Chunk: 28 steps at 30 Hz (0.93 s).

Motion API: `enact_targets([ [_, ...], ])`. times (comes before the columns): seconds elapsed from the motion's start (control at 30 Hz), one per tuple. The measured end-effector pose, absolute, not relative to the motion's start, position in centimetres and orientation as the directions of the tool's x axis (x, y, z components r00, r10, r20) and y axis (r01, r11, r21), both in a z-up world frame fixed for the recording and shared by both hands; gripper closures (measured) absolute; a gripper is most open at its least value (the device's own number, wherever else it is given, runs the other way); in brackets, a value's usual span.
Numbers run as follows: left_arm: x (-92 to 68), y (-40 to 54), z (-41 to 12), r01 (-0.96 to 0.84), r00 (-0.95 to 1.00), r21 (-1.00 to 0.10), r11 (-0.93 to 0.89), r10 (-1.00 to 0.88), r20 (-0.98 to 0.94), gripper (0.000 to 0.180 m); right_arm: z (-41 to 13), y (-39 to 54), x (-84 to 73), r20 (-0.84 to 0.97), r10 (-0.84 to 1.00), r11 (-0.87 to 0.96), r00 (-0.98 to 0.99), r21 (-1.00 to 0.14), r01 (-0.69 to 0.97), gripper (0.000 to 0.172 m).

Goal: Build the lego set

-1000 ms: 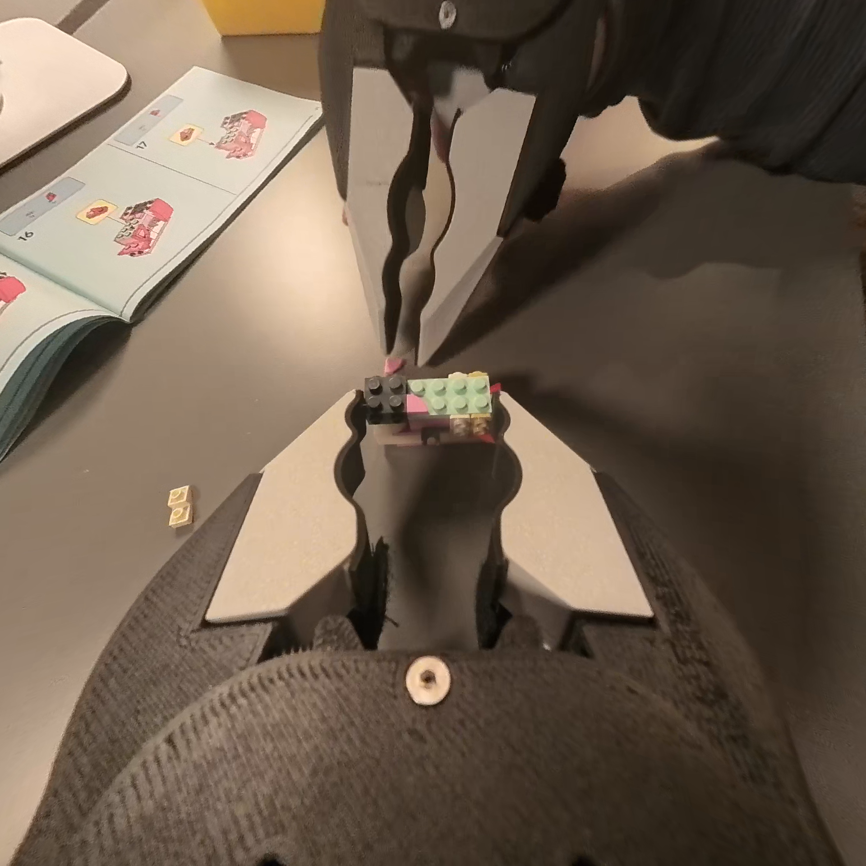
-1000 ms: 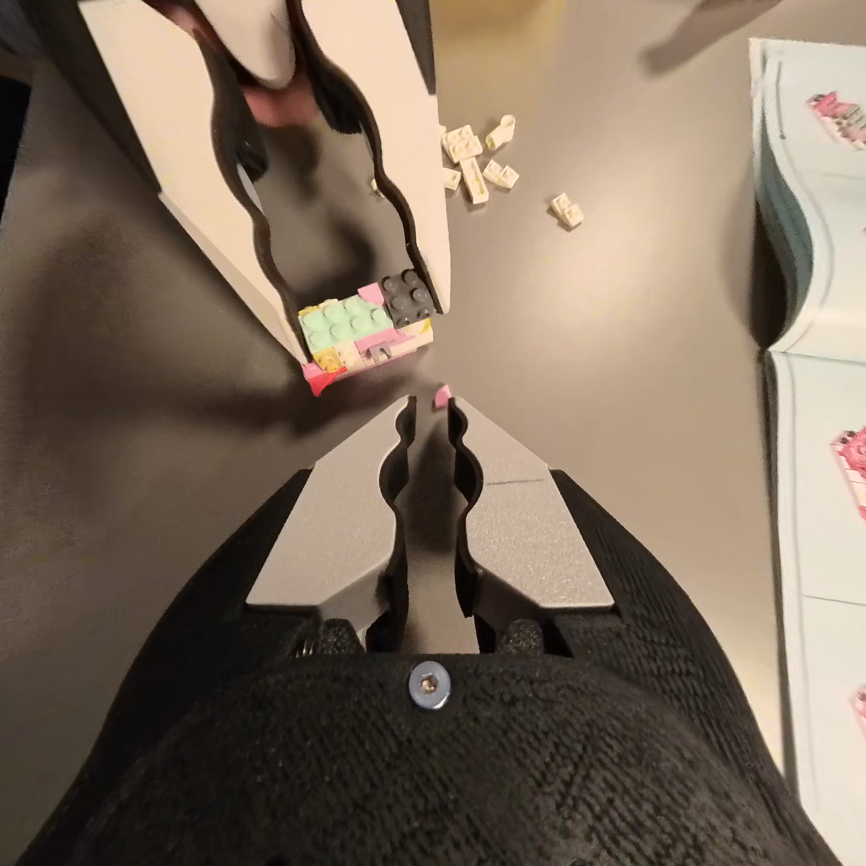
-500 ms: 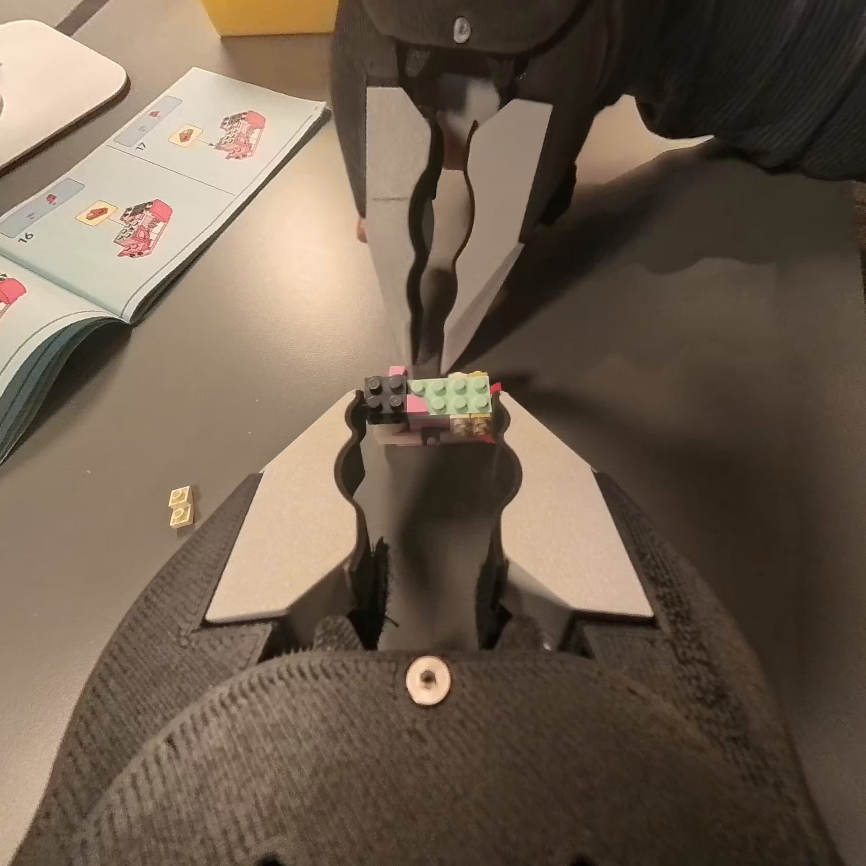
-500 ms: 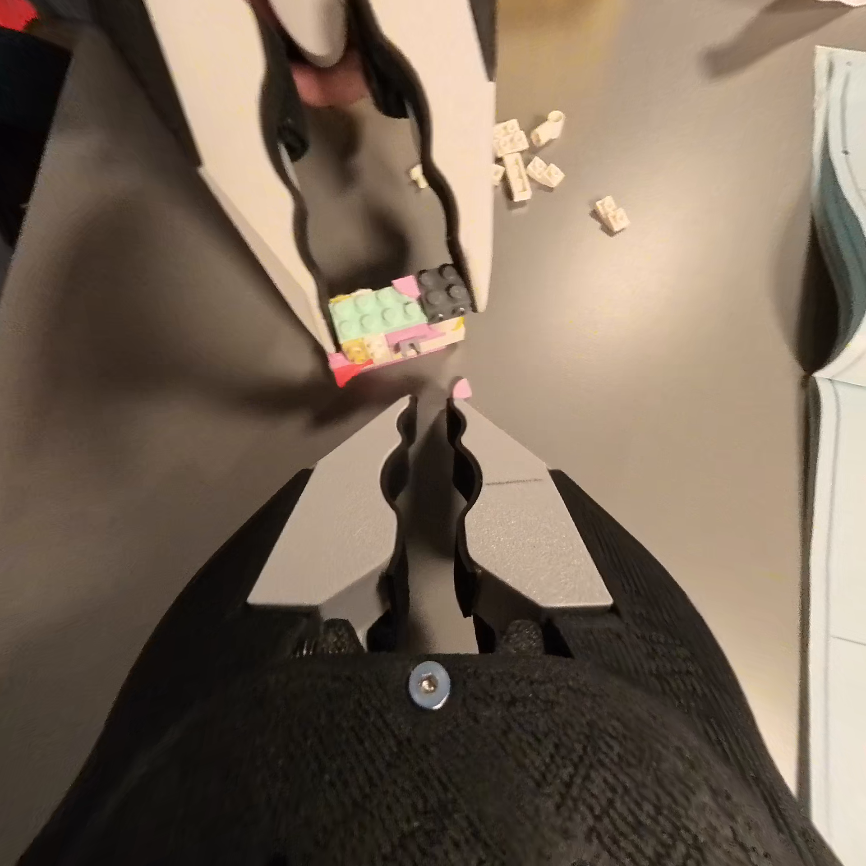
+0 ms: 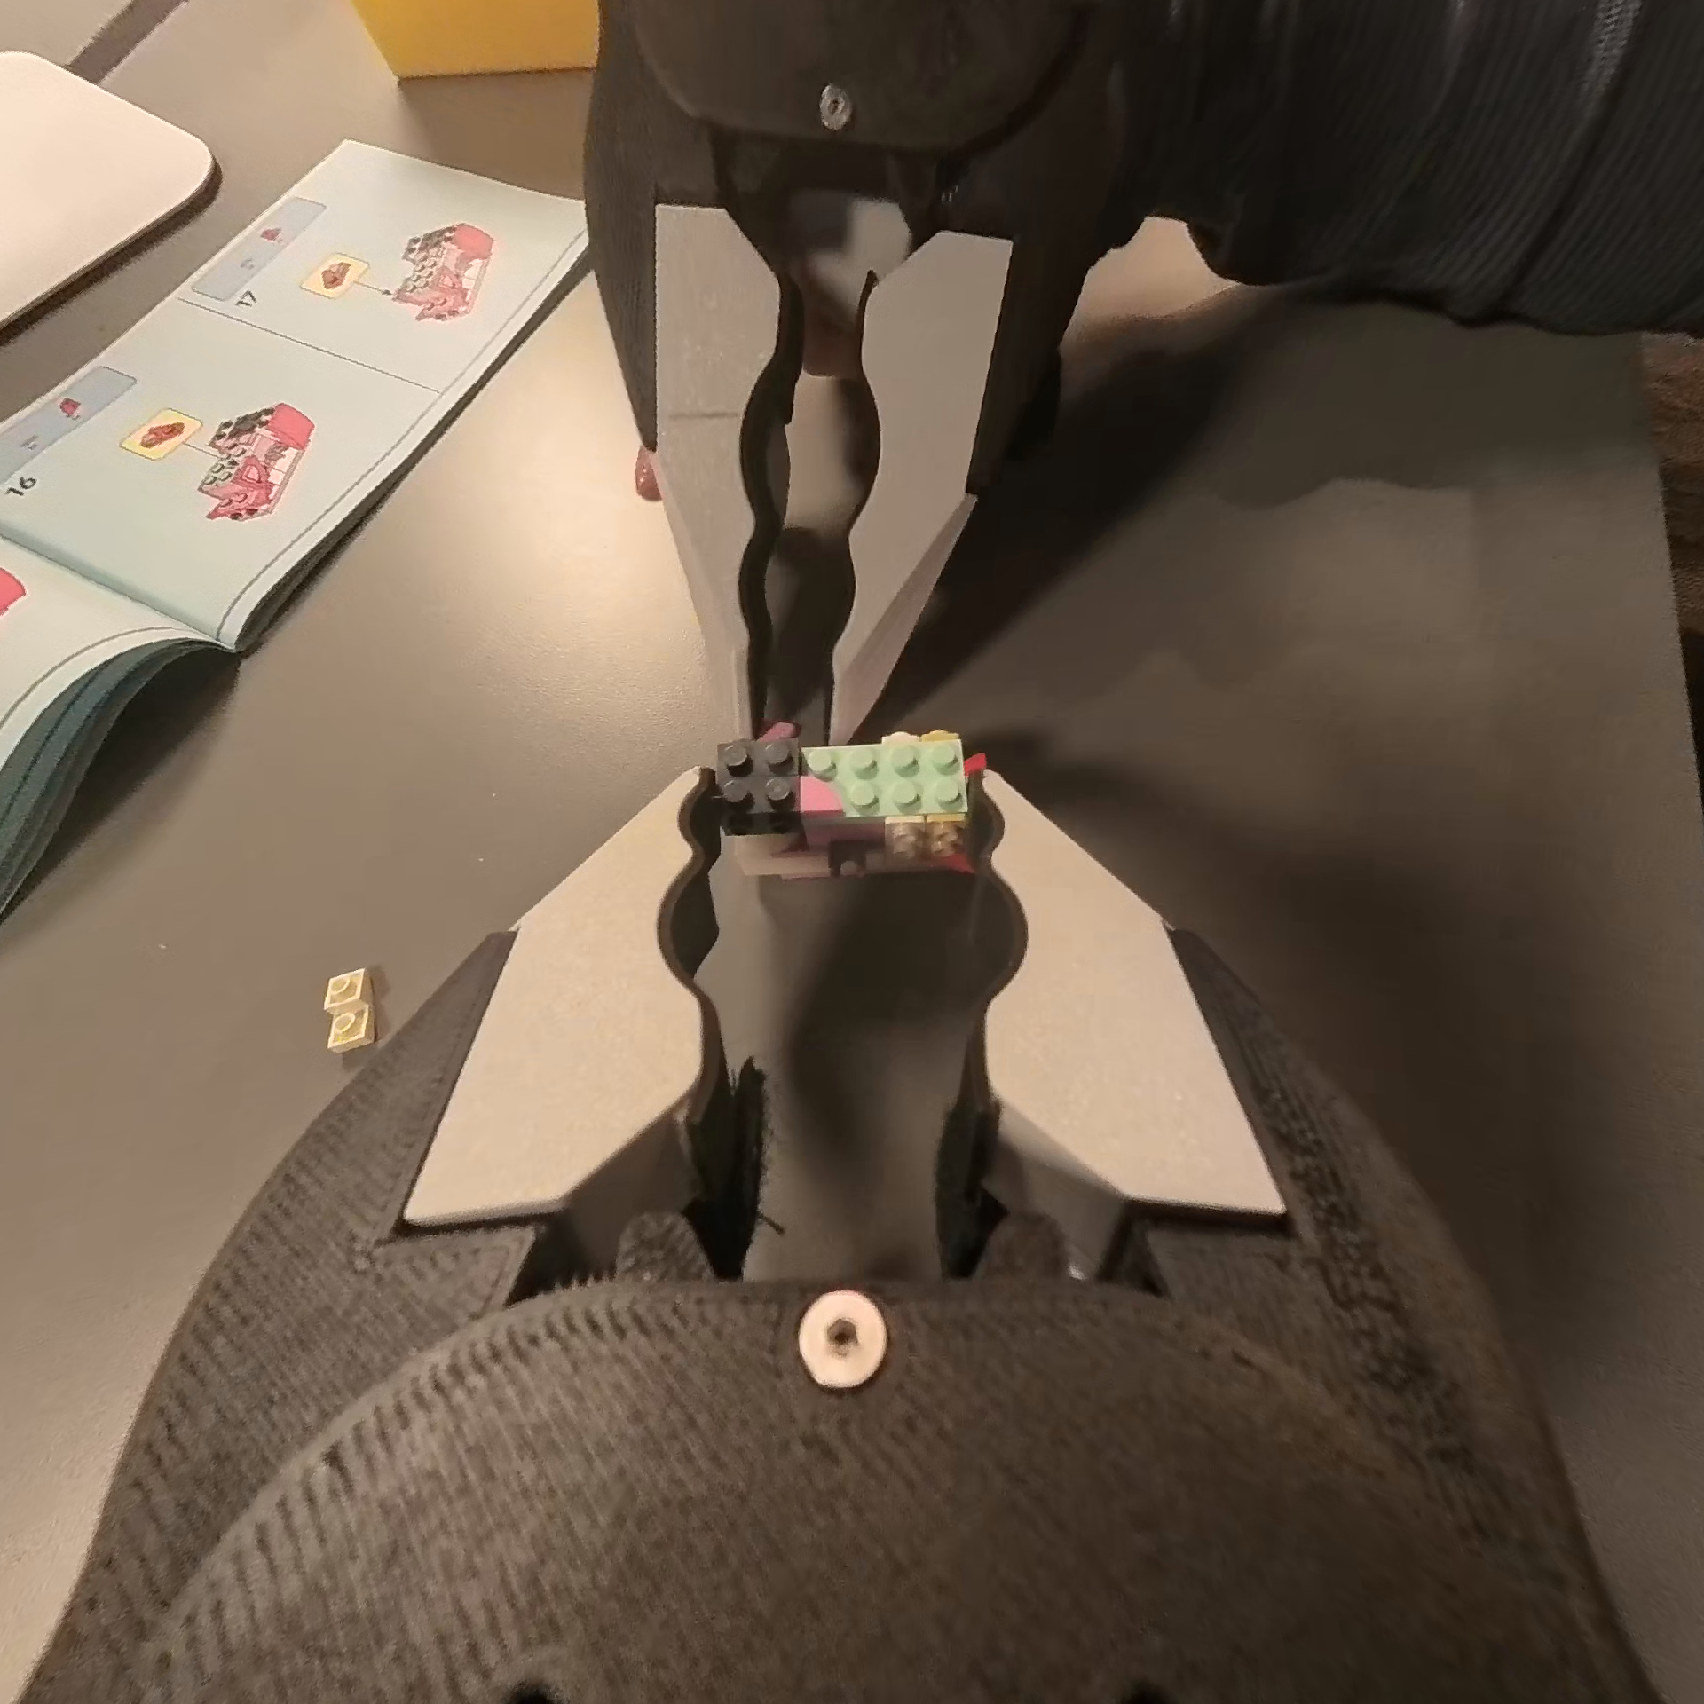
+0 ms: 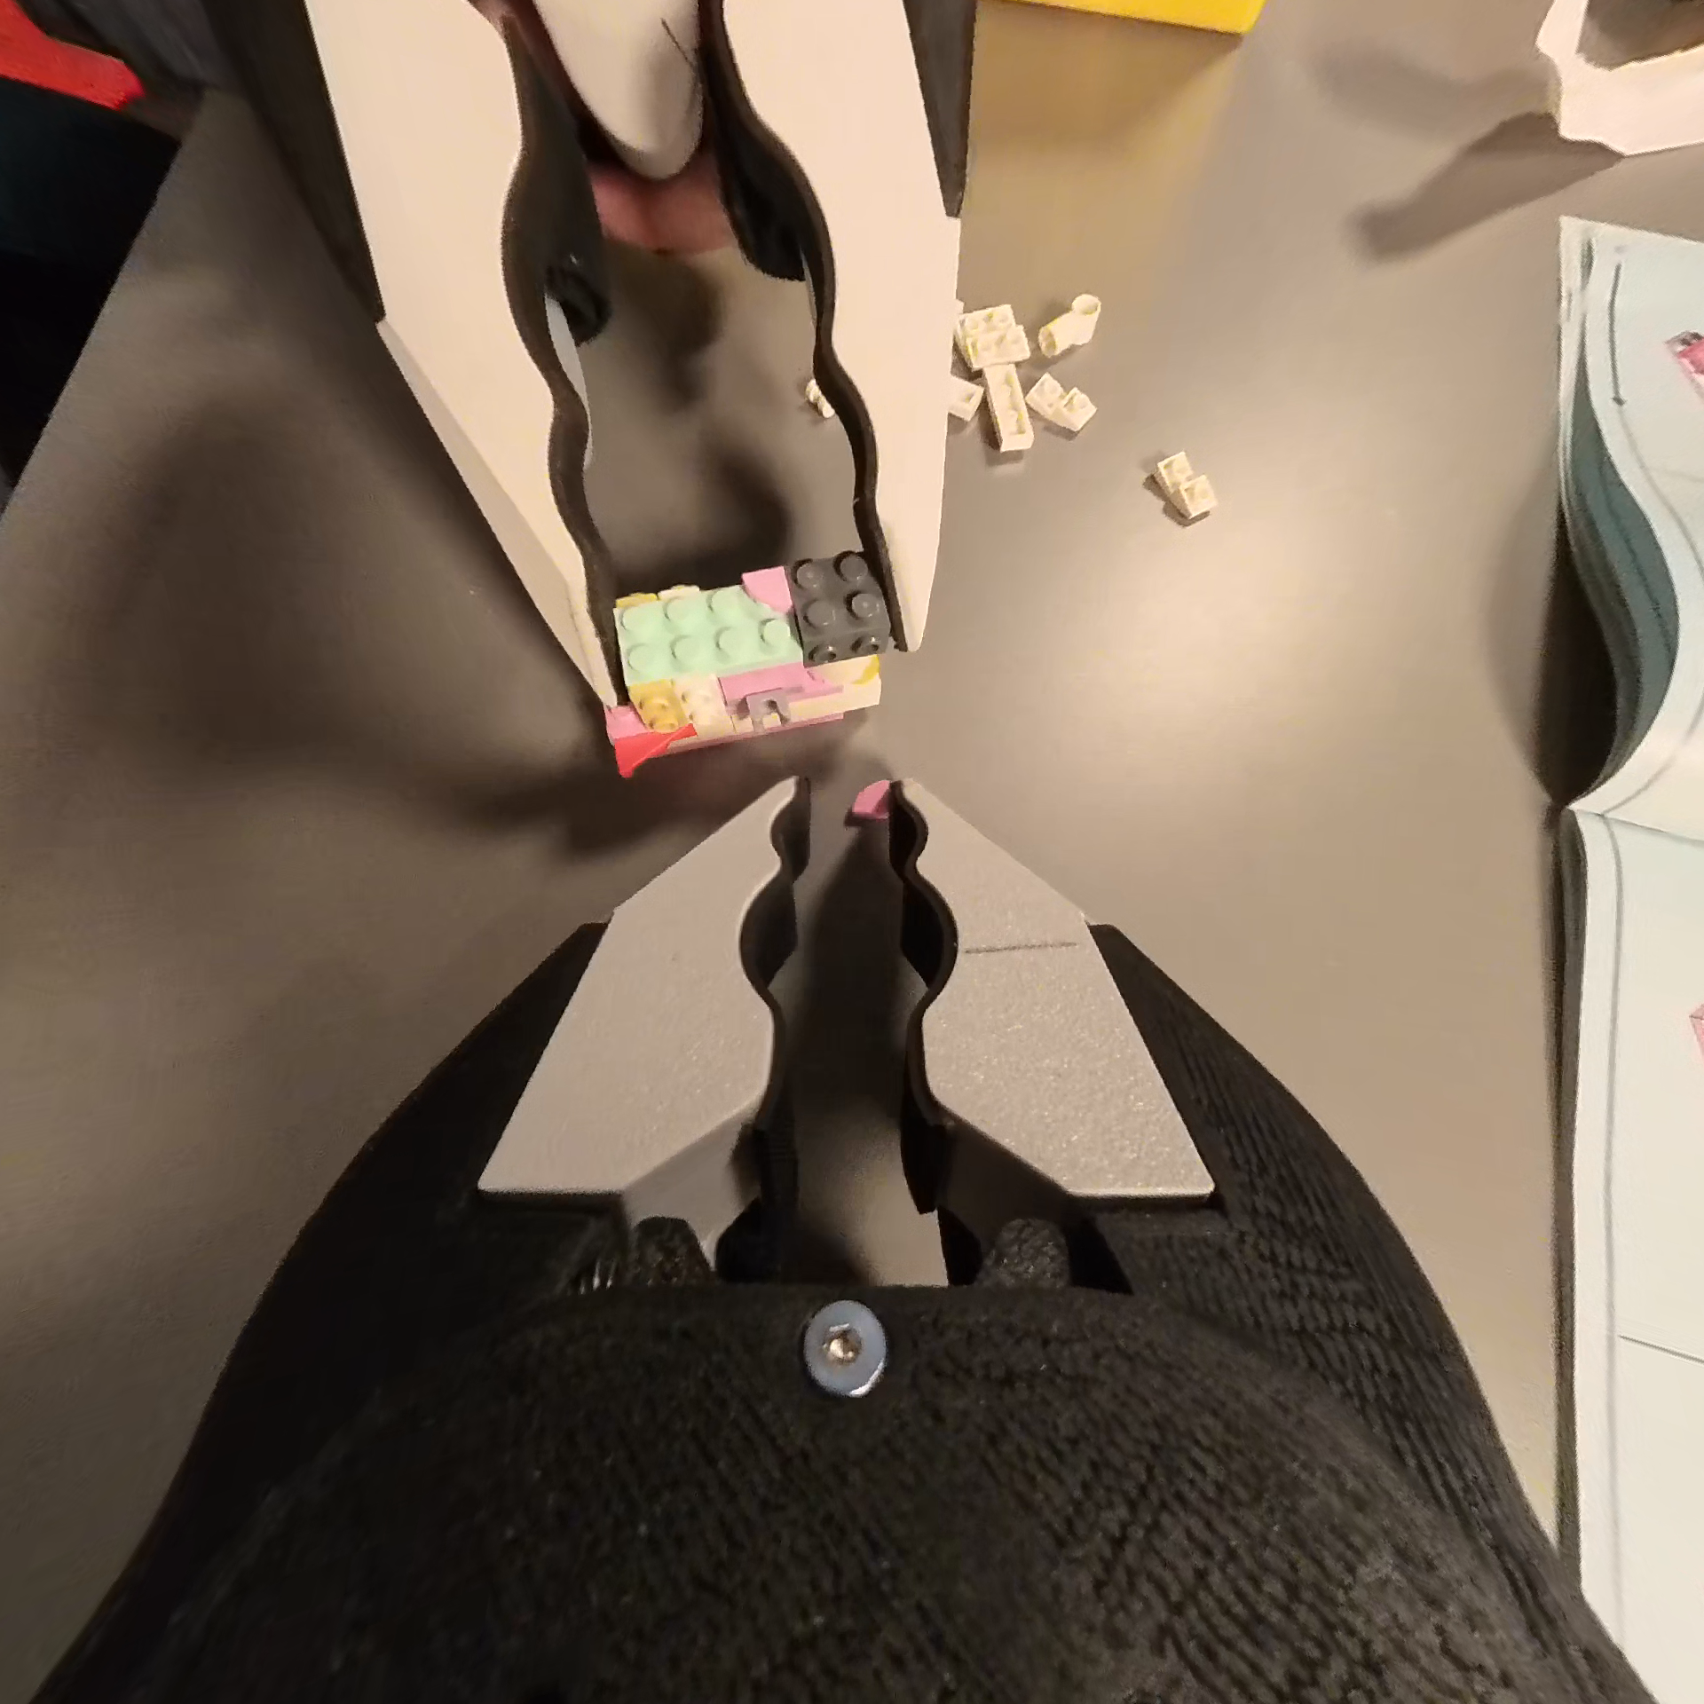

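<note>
The open booklet (image 5: 277, 387) bears printed build diagrams and step numbers; no brand is legible. The left gripper (image 5: 844, 811) is clamped on a brick model (image 5: 848, 802), one pad on its black end, the other on its green end, the model clear of the table (image 5: 1291, 830). The right gripper (image 6: 848, 793) sits just beside the model with its jaws parted. A small pink piece (image 6: 871, 800) rests against one fingertip, with a gap to the other. Loose white bricks (image 6: 1014, 387) lie beyond the model.
</note>
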<state>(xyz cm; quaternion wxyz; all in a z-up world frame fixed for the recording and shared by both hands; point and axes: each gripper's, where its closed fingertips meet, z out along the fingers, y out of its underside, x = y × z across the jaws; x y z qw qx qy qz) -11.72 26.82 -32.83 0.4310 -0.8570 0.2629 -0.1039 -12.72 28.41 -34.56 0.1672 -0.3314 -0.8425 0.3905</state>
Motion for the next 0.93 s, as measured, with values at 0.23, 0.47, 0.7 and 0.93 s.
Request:
enact_targets([
  [0.23,-11.7,26.8,-32.8,-0.359,0.839,-0.795,-0.49,-0.542,-0.045,0.127,-34.6,28.6,-12.7,0.018,0.695,0.47,-0.718,-0.768,0.435,0.163],
  [0.47,-11.6,26.8,-32.8,-0.358,0.837,-0.797,-0.487,-0.545,-0.044,0.127,-34.5,28.7,-12.7,0.022,0.701,0.47,-0.712,-0.765,0.439,0.166],
  [0.7,-11.3,26.7,-32.8,-0.373,0.826,-0.795,-0.479,-0.562,-0.049,0.127,-29.8,27.0,-11.9,0.042,0.651,0.403,-0.758,-0.865,0.298,0.167],
  [0.93,-10.6,26.4,-32.9,-0.382,0.805,-0.798,-0.466,-0.592,-0.04,0.127,-30.7,25.6,-11.5,0.1,0.61,0.507,-0.786,-0.811,0.291,0.167],
])
